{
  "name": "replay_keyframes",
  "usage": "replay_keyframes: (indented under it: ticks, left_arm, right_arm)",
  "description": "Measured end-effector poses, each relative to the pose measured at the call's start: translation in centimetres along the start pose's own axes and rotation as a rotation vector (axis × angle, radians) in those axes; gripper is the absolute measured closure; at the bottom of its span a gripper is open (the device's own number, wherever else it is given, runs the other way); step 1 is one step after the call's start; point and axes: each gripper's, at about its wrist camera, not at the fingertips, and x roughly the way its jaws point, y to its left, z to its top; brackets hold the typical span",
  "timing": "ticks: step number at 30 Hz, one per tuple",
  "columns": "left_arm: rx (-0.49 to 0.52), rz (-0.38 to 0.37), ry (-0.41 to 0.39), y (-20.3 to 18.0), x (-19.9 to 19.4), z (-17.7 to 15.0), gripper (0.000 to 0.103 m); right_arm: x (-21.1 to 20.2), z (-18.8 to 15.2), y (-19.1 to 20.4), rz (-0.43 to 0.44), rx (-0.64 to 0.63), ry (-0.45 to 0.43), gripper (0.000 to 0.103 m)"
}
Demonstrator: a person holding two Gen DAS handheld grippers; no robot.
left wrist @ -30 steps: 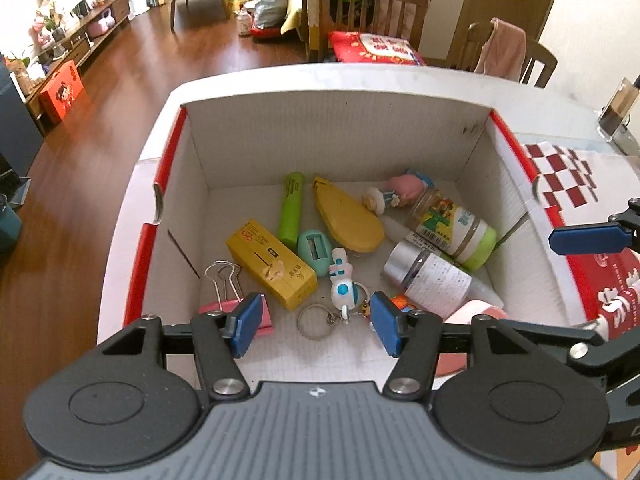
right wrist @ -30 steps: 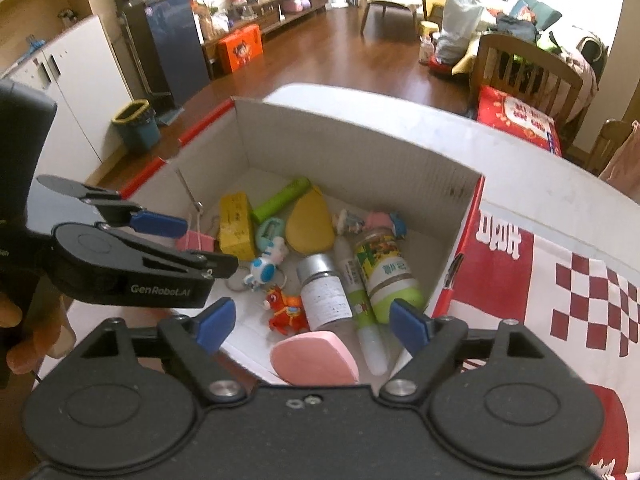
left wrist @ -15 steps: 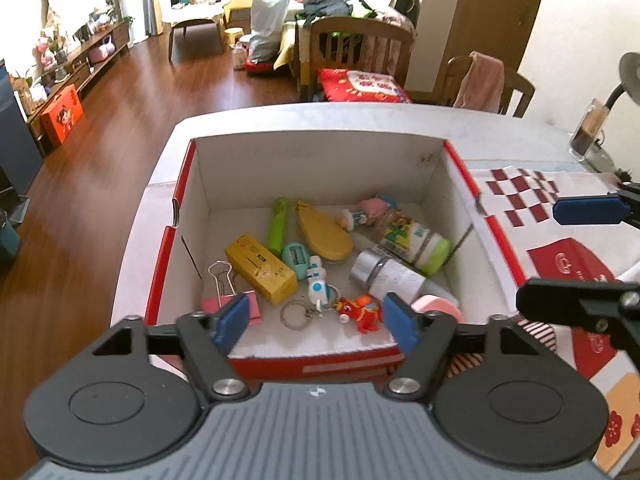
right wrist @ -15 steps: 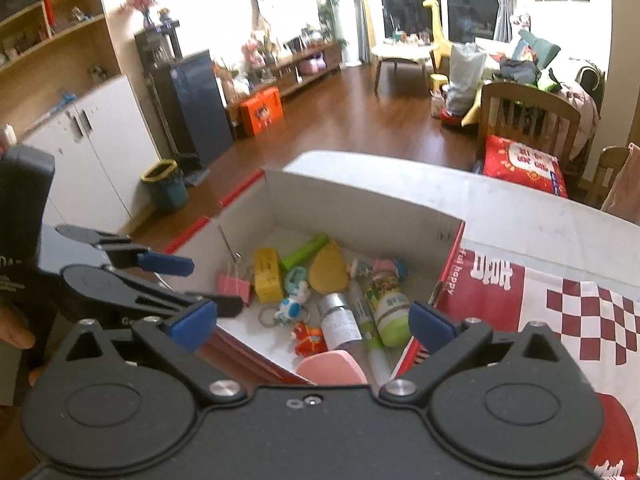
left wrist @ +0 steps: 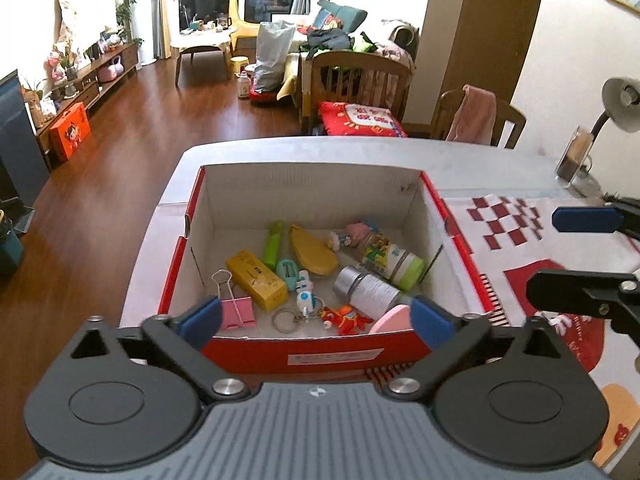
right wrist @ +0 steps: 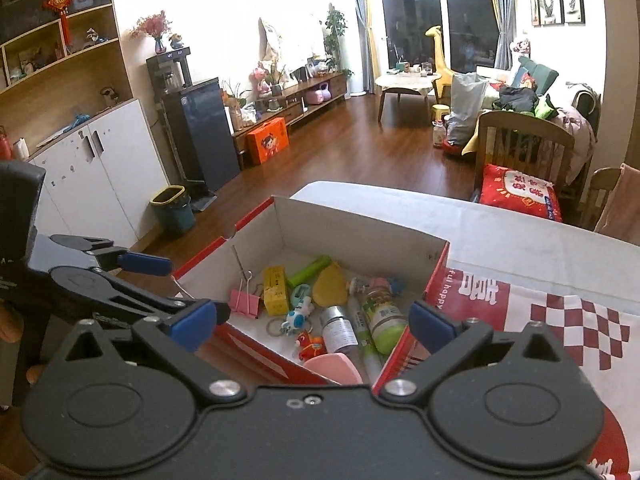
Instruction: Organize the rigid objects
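Note:
A red cardboard box [left wrist: 332,354] [right wrist: 436,280] on the white table holds several small things: a yellow box [left wrist: 256,278], a pink binder clip [left wrist: 238,312], a green marker [left wrist: 273,244], a yellow case [left wrist: 314,254], two bottles [left wrist: 390,256] [left wrist: 366,290], a keyring figure [left wrist: 304,298], a red toy [left wrist: 342,318] and a pink block [left wrist: 390,318]. My left gripper [left wrist: 316,318] is open and empty, above and behind the box's near wall. My right gripper [right wrist: 312,320] is open and empty, raised at the box's near right corner.
A red and white patterned cloth [left wrist: 540,248] [right wrist: 560,320] covers the table right of the box. A desk lamp [left wrist: 620,104] and a phone on a stand [left wrist: 574,156] are at the far right. Chairs [left wrist: 360,80] stand behind the table; wood floor lies left.
Both grippers have pulled up and back from inside the box, so the whole box and more of the room show. Both stayed open and empty.

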Motion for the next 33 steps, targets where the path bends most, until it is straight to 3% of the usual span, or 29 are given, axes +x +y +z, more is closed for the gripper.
replay_keyframes:
  ticks: [20,33]
  left_arm:
    - [0.012,0.034,-0.091,-1.6,-2.9,0.0,0.000]
    - [-0.006,0.020,-0.096,-1.6,-3.0,0.1,0.000]
  right_arm:
    - [-2.3,-1.0,0.2,-0.004,0.029,-0.050,0.000]
    - [-2.5,-1.6,0.1,-0.018,0.049,-0.038,0.000]
